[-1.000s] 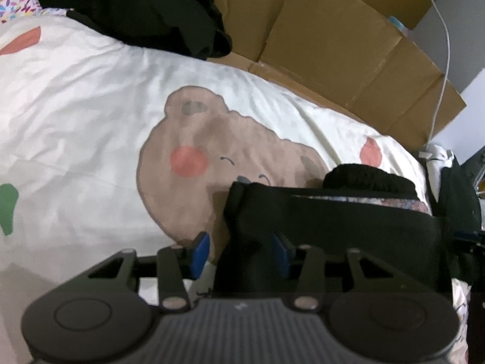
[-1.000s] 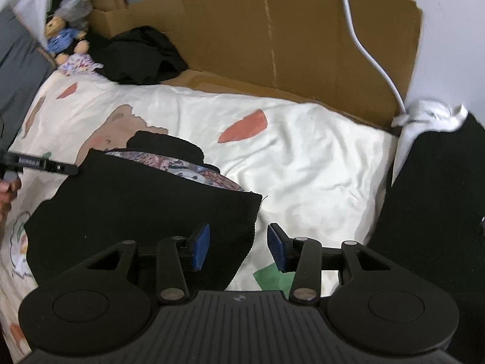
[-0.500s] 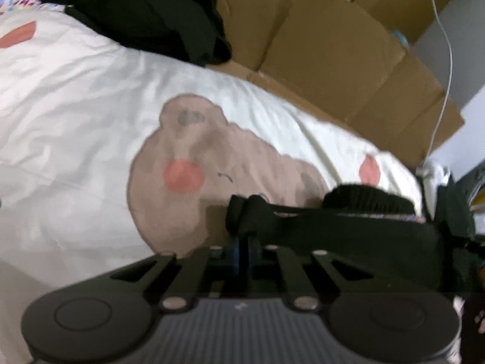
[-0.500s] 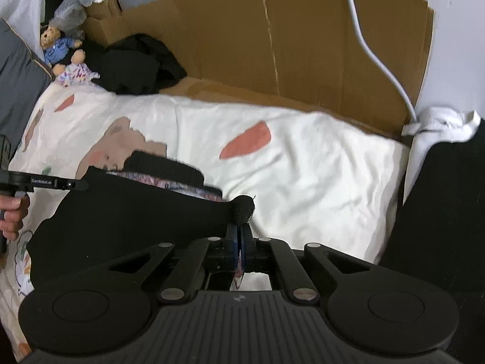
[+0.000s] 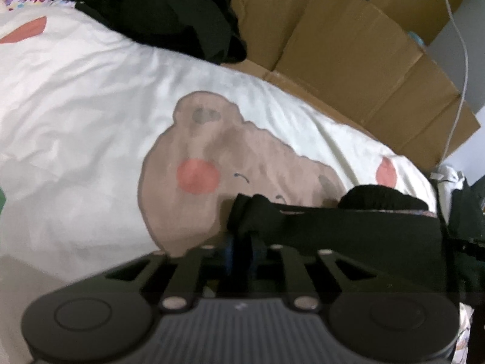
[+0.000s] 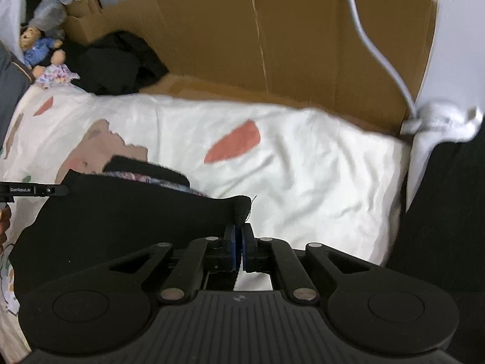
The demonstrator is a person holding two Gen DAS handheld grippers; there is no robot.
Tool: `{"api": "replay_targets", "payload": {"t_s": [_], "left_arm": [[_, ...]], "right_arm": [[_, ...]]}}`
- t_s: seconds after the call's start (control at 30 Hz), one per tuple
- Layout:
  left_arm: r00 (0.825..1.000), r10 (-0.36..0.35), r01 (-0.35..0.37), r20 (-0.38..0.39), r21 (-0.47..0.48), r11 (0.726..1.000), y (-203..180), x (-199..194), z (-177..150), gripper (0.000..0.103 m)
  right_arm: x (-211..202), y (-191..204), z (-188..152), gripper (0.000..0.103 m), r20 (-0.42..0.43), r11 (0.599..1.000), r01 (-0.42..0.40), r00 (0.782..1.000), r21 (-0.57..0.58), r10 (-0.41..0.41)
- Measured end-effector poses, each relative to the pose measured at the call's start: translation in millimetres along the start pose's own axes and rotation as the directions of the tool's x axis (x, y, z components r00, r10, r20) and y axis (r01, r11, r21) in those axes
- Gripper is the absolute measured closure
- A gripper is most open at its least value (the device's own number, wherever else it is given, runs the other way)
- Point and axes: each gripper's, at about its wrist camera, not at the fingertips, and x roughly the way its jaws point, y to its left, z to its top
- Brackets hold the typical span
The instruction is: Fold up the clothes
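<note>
A black garment (image 6: 127, 221) with a patterned lining lies on the white bedcover, stretched between both grippers. My left gripper (image 5: 241, 250) is shut on its left corner (image 5: 251, 209). My right gripper (image 6: 239, 242) is shut on its right corner (image 6: 241, 209). The garment's near edge is lifted and taut in the left wrist view (image 5: 357, 227). The left gripper's tip also shows at the left edge of the right wrist view (image 6: 33, 190).
The white bedcover (image 5: 75, 115) has a bear print (image 5: 212, 170). Cardboard sheets (image 6: 272, 45) stand along the far side. A pile of black clothes (image 5: 169, 9) lies at the far left, with soft toys (image 6: 39, 45) near it. A dark item (image 6: 448, 227) is on the right.
Both grippers closed on the garment's near corners and lifted them a little off the bedcover, pulling the edge taut between them.
</note>
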Motion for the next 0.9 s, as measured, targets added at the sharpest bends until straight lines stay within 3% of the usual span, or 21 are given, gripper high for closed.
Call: {"api": "replay_targets", "payload": {"t_s": [0.03,0.07,0.1,0.33,0.53,0.7,0.77,0.9], "left_arm": [[1.0,0.01,-0.01,-0.004,0.007,1.0,-1,-1,0,0.049],[1.0,0.015,-0.015,-0.001,0.015,1.0,-1,-3,-1,0.042],[1.0,0.015,-0.015,-0.001,0.025,1.0,-1,-3,-2,0.041],[1.0,0.002,-0.002,-0.013,0.049,0.999,-2,-1,-9,0.042],[1.0,0.026,-0.026,-0.004,0.118,0.993,-16,8,-14,0.042],[0.998,0.066,-0.067,0.012,0.162,0.984,-25,12,-19,0.042],[0.998,0.067,-0.069,0.015,0.153,0.986,-24,12,-19,0.042],[0.999,0.051,-0.053,0.017,0.118,0.992,-19,9,-19,0.054]], "right_arm": [[0,0,0,0.068,-0.001,1.0,0.0,1.0,0.002,0.0],[0,0,-1,0.057,0.0,1.0,-0.004,1.0,0.001,0.004],[-1,0,-2,0.046,0.001,1.0,-0.008,1.0,-0.002,0.008],[1,-14,-8,0.034,-0.028,0.99,-0.111,0.993,0.091,0.114],[18,-16,-16,0.033,-0.076,0.987,-0.097,0.991,0.127,0.107],[31,-5,-14,0.034,-0.087,0.994,-0.058,0.994,0.088,0.066],[36,-1,-12,0.042,-0.095,0.995,-0.062,0.993,0.078,0.069],[42,5,-11,0.073,-0.114,0.993,-0.089,0.989,0.076,0.098]]}}
